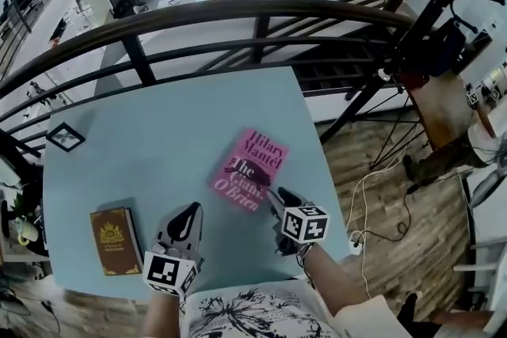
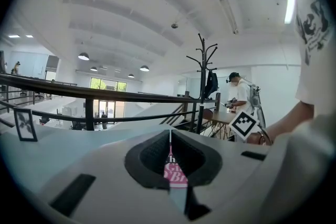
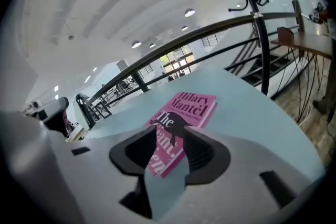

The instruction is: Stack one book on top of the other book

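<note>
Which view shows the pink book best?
Head view: the pink book shows almost whole, flat on the table. Right gripper view: closer, but the jaws hide its near end. Left gripper view: only a sliver.

left book (image 1: 116, 241) near table (image 1: 158, 131) edge, right book (image 1: 249, 169) mid-table

The left gripper (image 1: 187, 211) points forward, nearly level, with its jaws pressed together. The right gripper (image 1: 277, 196) tilts downward and angles leftward, its jaws standing apart. The right forearm (image 1: 342, 290) enters from lower right.
</note>
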`<state>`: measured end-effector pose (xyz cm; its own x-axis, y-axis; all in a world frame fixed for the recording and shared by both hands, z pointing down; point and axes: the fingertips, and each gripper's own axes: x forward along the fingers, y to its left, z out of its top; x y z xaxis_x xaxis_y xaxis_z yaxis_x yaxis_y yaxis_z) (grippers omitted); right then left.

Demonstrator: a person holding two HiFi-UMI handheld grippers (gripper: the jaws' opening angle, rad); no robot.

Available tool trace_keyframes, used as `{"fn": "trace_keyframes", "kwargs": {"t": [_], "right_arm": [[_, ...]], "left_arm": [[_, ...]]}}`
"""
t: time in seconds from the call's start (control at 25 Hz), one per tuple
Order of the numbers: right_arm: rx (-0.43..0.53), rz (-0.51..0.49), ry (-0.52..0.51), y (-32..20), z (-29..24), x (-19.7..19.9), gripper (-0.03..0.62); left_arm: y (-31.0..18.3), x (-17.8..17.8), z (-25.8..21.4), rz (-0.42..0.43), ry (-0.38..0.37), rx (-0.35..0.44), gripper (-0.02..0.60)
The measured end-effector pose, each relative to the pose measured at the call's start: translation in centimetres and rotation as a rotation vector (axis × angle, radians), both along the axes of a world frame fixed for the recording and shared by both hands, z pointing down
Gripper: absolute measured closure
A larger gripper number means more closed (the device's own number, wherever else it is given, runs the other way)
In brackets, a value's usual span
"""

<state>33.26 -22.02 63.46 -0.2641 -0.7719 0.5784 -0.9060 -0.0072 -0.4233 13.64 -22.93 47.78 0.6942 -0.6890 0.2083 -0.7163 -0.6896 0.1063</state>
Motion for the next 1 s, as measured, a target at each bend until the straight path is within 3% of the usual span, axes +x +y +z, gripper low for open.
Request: {"fn": "trace_keyframes", "kwargs": {"t": [0.28,0.56,0.72,1.0], "right_arm": [[-0.157,0.055,-0.134,-3.1,5.1,-0.2,0.399],[-0.260,0.095,-0.094,-5.2,8.0,-0.2,0.287],[-0.287,0.099,-0.072,-5.8,9.0,-0.3,0.321],[-0.297,-0.015,-0.036,-5.3,9.0,-1.3,0.329]], "left_arm": [[-1.7,-0.2,2.6,-0.013,-0.018,-0.033,0.568],[-3.1,-1.0,5.6,-0.043,-0.043,-0.087,0.568],[-3.4,-0.9,6.8,-0.039,-0.064,-0.113,0.568],[-3.1,-0.5,10.0,-0.024,-0.092,-0.215,0.568]]}}
